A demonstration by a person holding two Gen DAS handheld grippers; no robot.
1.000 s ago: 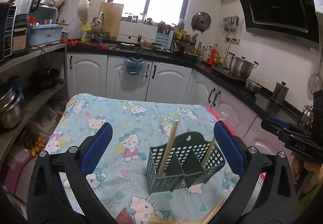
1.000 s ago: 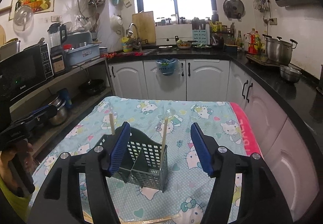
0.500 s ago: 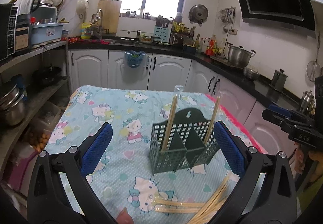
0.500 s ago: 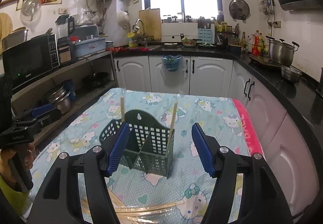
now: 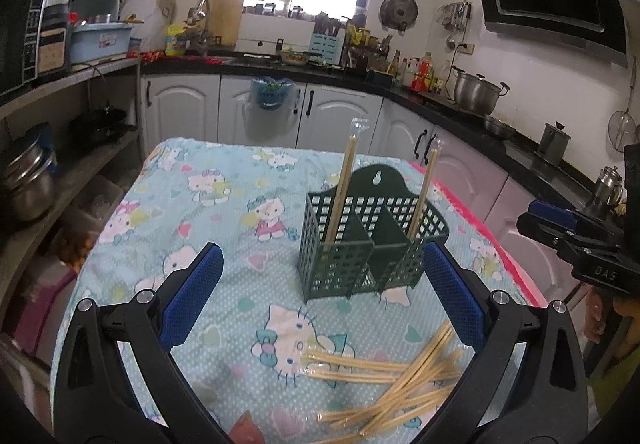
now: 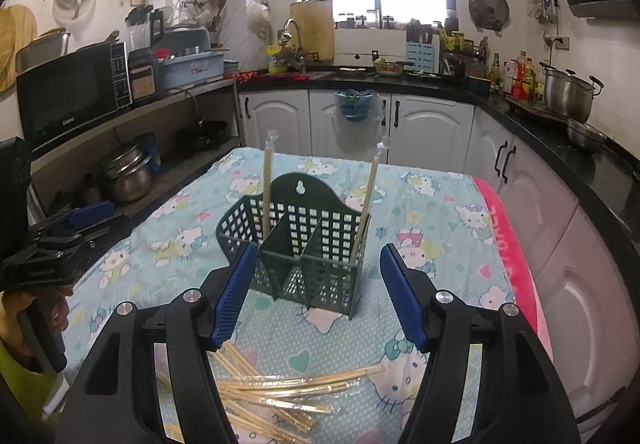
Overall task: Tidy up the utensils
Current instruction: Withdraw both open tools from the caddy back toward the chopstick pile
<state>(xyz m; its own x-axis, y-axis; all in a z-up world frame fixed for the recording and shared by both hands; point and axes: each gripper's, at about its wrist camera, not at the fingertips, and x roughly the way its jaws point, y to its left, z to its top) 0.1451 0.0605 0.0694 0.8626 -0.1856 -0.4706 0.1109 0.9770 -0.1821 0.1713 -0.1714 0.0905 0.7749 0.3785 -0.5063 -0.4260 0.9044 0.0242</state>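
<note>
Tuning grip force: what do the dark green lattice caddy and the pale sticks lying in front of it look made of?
Dark green lattice caddy: looks like moulded plastic, matte, judging by its uniform square grid walls and moulded hanging hole. Pale sticks: probably bamboo or wood chopsticks, given the tan colour, each seemingly in a glossy clear plastic sleeve that glints and crinkles; which of the two cannot be told.

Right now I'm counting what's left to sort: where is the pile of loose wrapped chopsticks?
The loose wrapped chopsticks lie flat on the cartoon-cat tablecloth, on the near side of the green utensil caddy, low in both wrist views.
</note>
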